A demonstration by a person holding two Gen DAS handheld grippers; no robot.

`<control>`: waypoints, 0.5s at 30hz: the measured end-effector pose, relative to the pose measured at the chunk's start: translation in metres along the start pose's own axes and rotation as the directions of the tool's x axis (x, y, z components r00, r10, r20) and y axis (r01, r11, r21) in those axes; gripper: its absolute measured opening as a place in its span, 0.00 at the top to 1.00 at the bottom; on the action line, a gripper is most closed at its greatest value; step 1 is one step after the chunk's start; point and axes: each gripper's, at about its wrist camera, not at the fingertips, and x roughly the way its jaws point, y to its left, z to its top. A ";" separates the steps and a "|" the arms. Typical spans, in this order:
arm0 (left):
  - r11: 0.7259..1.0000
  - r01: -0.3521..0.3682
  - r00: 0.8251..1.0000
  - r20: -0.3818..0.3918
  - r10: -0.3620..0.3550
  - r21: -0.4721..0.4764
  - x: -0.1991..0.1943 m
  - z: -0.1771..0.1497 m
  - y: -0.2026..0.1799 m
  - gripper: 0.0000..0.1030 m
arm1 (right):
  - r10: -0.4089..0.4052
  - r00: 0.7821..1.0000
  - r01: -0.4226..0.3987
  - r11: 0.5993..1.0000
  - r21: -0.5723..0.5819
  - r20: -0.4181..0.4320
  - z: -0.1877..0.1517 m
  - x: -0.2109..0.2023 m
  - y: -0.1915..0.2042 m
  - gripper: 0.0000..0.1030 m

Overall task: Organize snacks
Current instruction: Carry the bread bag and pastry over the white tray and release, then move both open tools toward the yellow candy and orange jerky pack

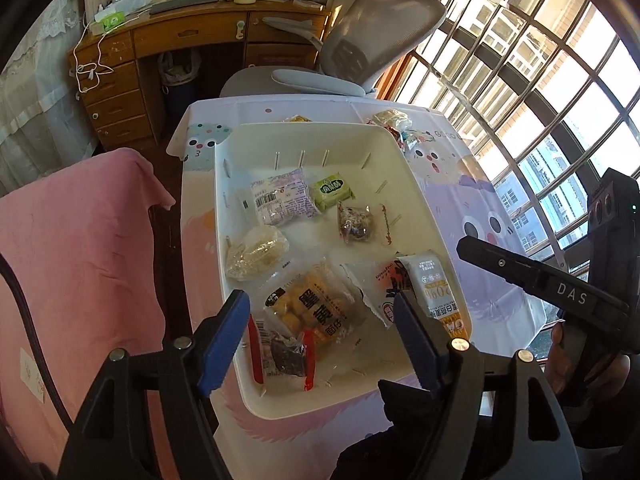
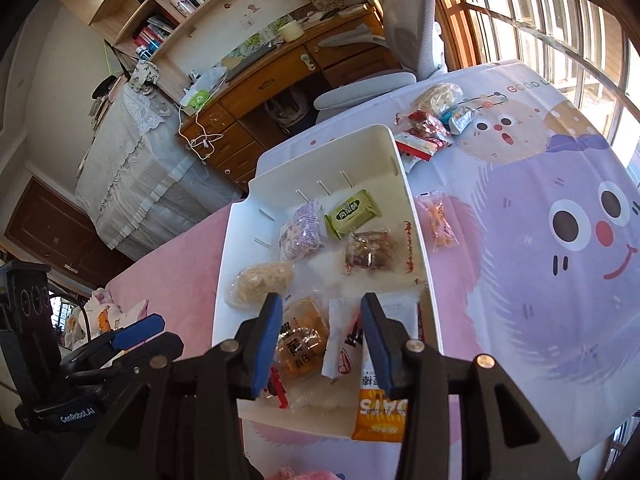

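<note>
Blue-padded right gripper is hovering spread and empty over the white bin, directly above collected snacks. Left gripper is likewise hanging open. Beyond the bin, loose snacks are awaiting pickup, likely next

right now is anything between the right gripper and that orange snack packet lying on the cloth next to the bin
Yes. The right gripper hangs open over the near end of the white bin, and the bin's right wall stands between it and the orange snack packet on the tablecloth. The wall looks low, so lifting over it should likely clear.
</note>
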 end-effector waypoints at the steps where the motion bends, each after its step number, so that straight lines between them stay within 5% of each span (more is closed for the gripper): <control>1: 1.000 0.004 1.000 -0.008 -0.004 -0.006 0.001 0.001 0.000 0.29 | -0.010 1.000 0.010 1.000 -0.003 -0.001 0.000 -0.001 -0.002 0.58; 15: 0.999 -0.037 0.996 -0.077 0.037 -0.001 0.017 0.054 -0.010 0.29 | -0.203 0.979 0.201 0.967 -0.155 0.007 -0.002 -0.012 -0.025 0.57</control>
